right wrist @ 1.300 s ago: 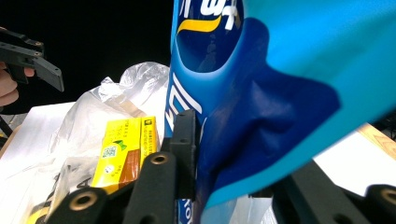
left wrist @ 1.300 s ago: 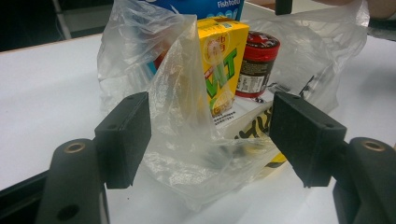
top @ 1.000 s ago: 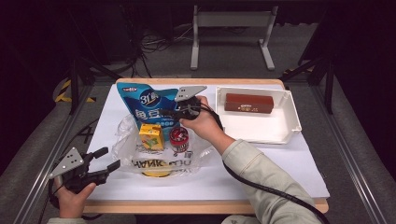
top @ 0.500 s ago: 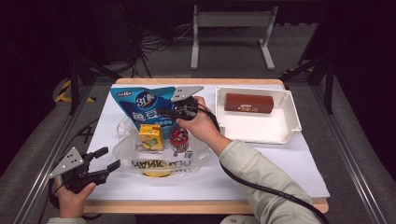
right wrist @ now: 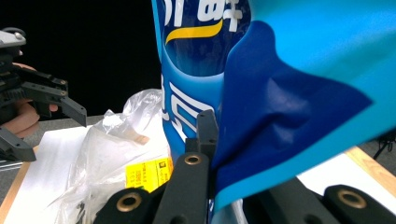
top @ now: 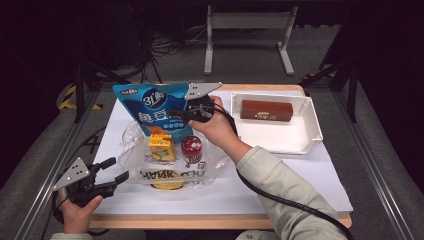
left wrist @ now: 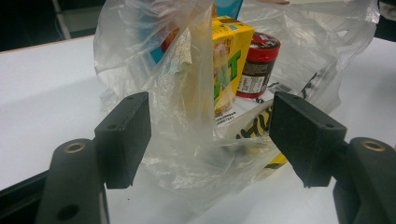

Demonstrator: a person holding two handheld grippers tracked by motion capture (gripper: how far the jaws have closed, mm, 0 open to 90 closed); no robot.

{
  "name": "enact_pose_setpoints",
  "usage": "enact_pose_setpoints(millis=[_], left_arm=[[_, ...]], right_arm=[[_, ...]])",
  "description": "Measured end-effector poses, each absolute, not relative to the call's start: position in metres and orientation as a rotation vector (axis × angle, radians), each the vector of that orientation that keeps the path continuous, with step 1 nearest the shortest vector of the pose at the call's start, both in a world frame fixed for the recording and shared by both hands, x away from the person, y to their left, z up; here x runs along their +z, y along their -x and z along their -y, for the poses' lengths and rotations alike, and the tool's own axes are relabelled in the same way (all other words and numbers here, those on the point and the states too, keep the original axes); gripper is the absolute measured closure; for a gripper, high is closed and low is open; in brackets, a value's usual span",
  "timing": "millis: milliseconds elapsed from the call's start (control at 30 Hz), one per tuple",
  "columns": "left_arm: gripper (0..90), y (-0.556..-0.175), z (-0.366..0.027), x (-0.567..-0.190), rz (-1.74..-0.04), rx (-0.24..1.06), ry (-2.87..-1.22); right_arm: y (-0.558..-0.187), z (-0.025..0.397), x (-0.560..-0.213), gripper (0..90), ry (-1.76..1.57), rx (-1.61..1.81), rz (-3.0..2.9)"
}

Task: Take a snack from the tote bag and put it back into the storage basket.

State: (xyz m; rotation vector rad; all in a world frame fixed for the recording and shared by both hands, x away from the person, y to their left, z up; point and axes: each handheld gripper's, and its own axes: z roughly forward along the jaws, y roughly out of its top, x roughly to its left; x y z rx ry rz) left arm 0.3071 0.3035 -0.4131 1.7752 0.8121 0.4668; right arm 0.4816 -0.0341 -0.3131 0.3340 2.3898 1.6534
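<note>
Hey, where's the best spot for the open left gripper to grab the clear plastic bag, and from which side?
Probably the loose upright fold of the clear plastic bag that stands between the open jaws of the left gripper. Come in straight from the bag's near-left edge, level with the table. That fold is thin, free film, apart from the yellow carton and red can behind it.

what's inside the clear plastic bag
In the clear plastic bag: a yellow juice carton and a red-lidded can, both upright. Something yellow shows under its printed front, mostly covered.
</note>
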Motion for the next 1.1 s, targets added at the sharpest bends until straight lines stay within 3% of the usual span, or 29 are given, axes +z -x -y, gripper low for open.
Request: enact_pose_setpoints(millis=[1100], left_arm=[[30.3, -0.315, -0.298, -0.412, -0.792, 0.458, -1.780]], right_arm=[[-0.454, 0.071, -0.243, 88.8, -0.346, 1.749, -2.280]])
